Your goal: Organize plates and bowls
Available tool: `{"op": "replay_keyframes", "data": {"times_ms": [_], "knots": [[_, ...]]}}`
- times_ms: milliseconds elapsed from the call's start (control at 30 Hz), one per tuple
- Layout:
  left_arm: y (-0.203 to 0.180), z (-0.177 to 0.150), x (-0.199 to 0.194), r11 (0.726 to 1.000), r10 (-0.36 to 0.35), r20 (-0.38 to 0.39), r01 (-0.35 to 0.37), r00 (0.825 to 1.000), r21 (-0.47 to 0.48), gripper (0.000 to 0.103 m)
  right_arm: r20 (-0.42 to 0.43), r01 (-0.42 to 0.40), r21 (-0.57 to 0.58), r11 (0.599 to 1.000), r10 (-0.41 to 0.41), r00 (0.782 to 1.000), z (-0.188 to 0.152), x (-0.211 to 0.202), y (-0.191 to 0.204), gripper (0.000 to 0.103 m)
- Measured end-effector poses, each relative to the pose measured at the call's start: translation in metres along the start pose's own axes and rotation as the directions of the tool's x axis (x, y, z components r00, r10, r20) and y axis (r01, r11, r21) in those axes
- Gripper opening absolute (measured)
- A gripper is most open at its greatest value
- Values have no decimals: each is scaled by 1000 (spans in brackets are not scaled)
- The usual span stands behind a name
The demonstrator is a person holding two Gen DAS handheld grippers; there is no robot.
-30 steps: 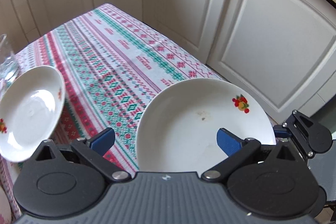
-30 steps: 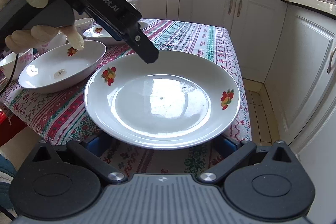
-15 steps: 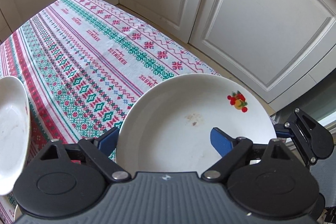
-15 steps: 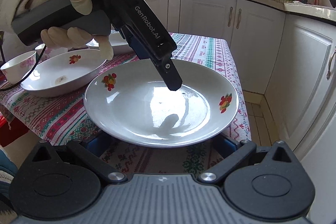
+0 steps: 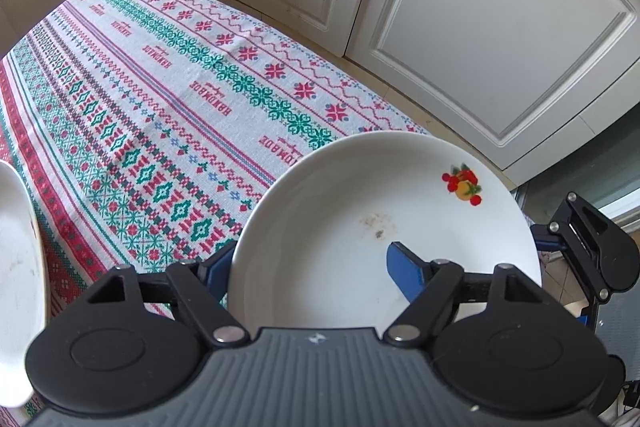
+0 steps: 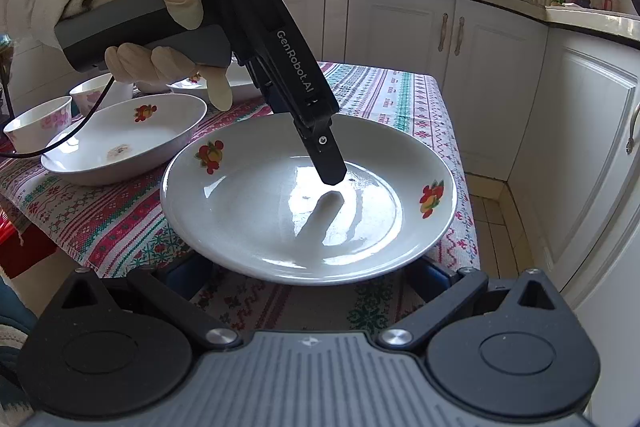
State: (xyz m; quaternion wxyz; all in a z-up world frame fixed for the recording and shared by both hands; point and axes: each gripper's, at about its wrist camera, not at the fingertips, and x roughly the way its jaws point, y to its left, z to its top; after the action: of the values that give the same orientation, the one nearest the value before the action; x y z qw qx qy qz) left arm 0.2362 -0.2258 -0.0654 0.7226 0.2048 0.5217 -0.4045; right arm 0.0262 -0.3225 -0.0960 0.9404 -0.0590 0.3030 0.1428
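Left gripper (image 5: 310,263) points steeply down over the near plate (image 5: 384,227), jaws closing with the plate's rim between them: one blue finger (image 5: 406,269) sits inside the plate, the other (image 5: 216,267) outside its left edge. Can't tell if the pads press the rim yet. In the right wrist view the left gripper (image 6: 330,171) comes in from the upper left, held by a gloved hand (image 6: 160,27), with its inner fingertip just above the glossy plate floor.

Left of the left gripper, a second white dish (image 5: 18,267) shows only as an edge. Ahead of it is bare patterned tablecloth (image 5: 160,87) on the table, then white cabinet doors (image 5: 480,27).

Right gripper (image 6: 304,275) is level with the same plate (image 6: 308,195), from the near side. Its fingers are under or behind the near rim, mostly hidden, so can't tell whether it grips the plate or merely stands beside it. The right gripper (image 5: 592,247) also shows at the plate's right edge in the left wrist view.

From the right gripper: plate dead ahead, overhanging the table's near edge, fruit decals on its left and right walls. Ahead-left sits a deeper fruit-print bowl (image 6: 120,147), just beside the plate. Further left are two small floral cups (image 6: 40,123), with more dishes behind the hand.
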Motion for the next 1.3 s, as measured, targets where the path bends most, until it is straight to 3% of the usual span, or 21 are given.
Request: {"op": "replay_keyframes", "data": {"times_ms": [400, 733, 1300], "knots": [[-2, -2, 1, 999, -13, 13, 13, 1000, 39, 77, -32, 9, -1, 1000, -9, 999, 7, 3, 1, 103], [5, -1, -11, 1000, -28, 52, 27, 998, 11, 77, -70, 16, -46, 999, -19, 997, 20, 12, 6, 103], [51, 38, -17, 999, -13, 109, 18, 994, -41, 76, -108, -38, -89, 995, 28, 994, 64, 54, -23, 103]]}}
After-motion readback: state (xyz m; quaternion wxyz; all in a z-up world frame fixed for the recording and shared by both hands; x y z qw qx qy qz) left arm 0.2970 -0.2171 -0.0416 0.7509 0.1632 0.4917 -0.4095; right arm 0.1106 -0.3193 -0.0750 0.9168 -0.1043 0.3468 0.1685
